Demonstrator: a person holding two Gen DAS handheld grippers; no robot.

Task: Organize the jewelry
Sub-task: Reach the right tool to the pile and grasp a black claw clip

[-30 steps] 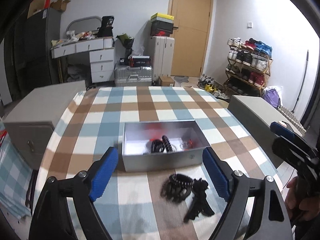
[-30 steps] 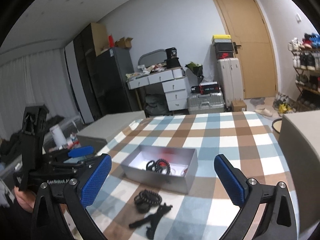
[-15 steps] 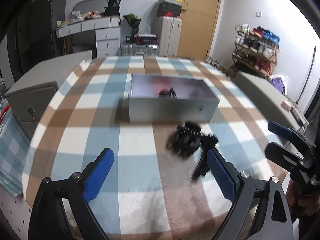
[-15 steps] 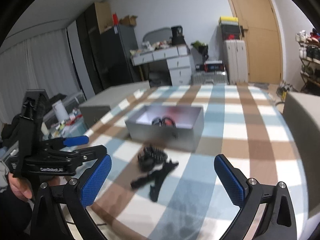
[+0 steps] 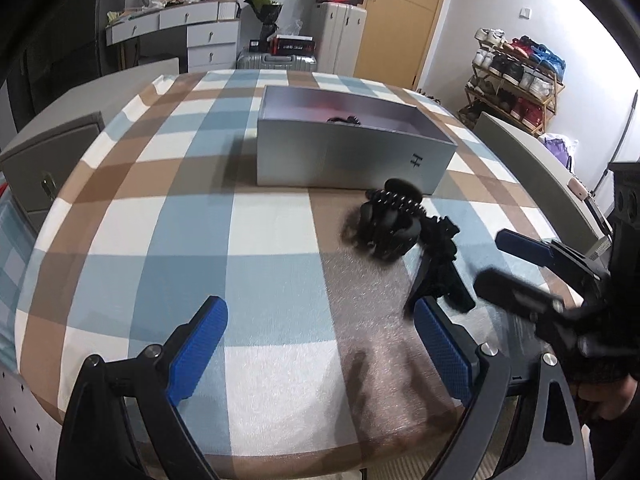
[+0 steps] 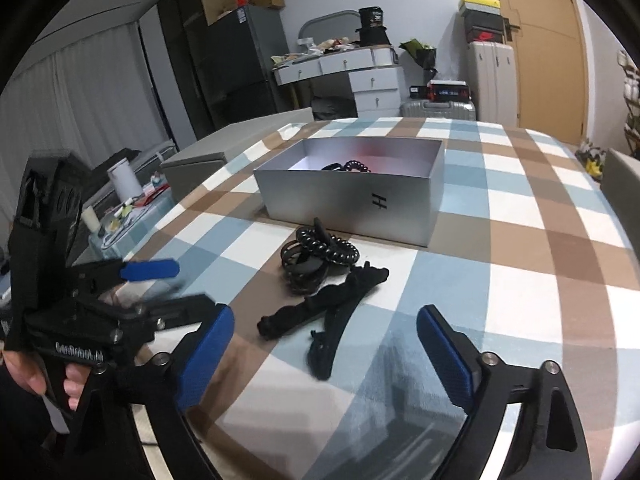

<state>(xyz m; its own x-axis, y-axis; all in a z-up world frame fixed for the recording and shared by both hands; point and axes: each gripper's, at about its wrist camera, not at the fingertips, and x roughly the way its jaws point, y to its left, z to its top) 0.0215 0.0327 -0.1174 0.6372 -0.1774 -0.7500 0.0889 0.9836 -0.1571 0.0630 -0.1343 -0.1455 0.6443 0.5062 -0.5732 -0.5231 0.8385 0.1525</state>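
Note:
A silver open box stands on the checked tablecloth, with black coiled bands inside. In front of it lies a pile of black coiled hair ties and a black fabric band. My left gripper is open and empty, low over the cloth, left of the pile. My right gripper is open and empty, just in front of the fabric band. Each gripper shows in the other's view: the right gripper, the left gripper.
Grey cabinets flank the table. A white dresser, suitcases, a shoe rack and a door stand behind. The near table edge is close below the left gripper.
Both grippers have dropped lower and moved closer to the pile of hair ties; the box and pile now look larger. Both stay open.

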